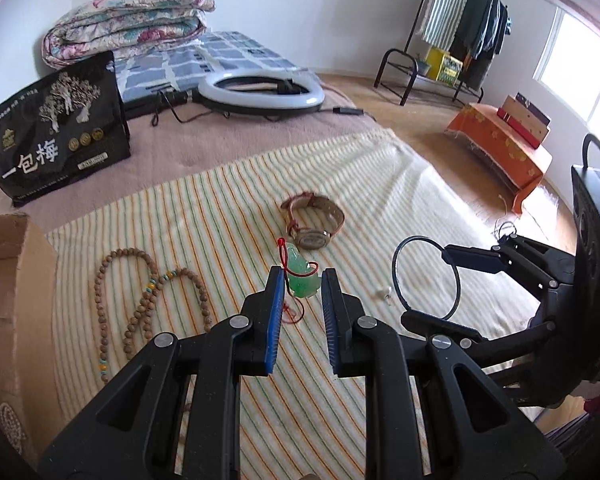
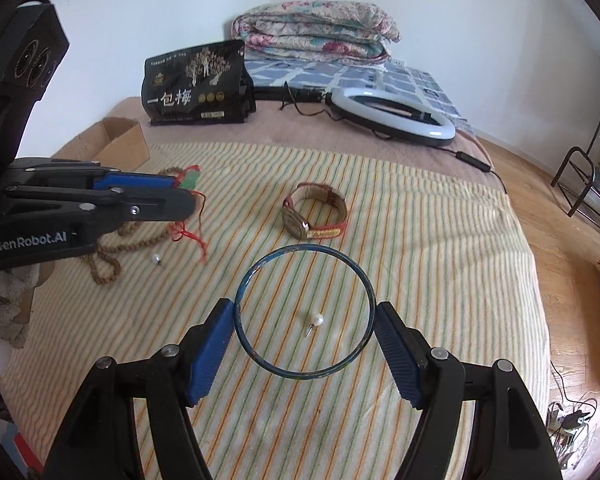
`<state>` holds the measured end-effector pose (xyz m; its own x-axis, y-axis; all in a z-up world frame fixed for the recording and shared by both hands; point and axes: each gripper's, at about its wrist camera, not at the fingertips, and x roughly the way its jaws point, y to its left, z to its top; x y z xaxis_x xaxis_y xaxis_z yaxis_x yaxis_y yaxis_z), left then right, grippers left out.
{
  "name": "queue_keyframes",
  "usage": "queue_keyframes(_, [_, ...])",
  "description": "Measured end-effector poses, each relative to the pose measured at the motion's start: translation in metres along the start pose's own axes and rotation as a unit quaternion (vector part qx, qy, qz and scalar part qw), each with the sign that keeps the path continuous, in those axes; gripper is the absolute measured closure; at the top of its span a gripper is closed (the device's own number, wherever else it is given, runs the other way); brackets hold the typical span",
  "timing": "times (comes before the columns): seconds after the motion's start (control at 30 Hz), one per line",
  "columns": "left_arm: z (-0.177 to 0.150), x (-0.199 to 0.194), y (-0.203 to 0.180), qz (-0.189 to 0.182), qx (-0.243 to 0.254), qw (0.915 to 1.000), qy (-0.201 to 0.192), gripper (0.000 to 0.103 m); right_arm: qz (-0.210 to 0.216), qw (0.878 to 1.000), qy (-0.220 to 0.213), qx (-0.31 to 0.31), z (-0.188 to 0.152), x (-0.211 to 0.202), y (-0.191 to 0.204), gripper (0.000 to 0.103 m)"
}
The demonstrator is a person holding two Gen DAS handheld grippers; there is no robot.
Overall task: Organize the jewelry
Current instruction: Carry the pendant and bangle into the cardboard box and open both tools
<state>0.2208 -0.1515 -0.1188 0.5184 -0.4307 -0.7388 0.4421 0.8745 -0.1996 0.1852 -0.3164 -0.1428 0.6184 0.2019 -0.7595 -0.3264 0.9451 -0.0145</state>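
My left gripper is around a green jade pendant on a red cord; the jaws stand a little apart from it, open. My right gripper holds a dark blue bangle across its width between both pads, above the striped cloth. The bangle also shows in the left wrist view. A watch with a tan and red strap lies beyond the pendant. A wooden bead necklace lies at left. A pearl stud lies under the bangle, another near the beads.
A cardboard box stands at the left edge of the bed. A black snack bag, a ring light with its cable and folded quilts are at the back. The bed edge and wooden floor are to the right.
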Motion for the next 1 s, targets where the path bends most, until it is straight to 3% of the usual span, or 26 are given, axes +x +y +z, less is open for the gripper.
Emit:
queue_keyframes(0.47, [0.016, -0.084, 0.029, 0.011, -0.034, 0.9966, -0.074, 0.085, -0.002, 0.998, -0.057, 0.029, 0.03, -0.054, 0.005, 0.03])
queue_keyframes(1.0, [-0.003, -0.165, 0.091, 0.066, -0.066, 0.9892, -0.113, 0.085, 0.044, 0.995, -0.089, 0.001, 0.077, -0.062, 0.088, 0.03])
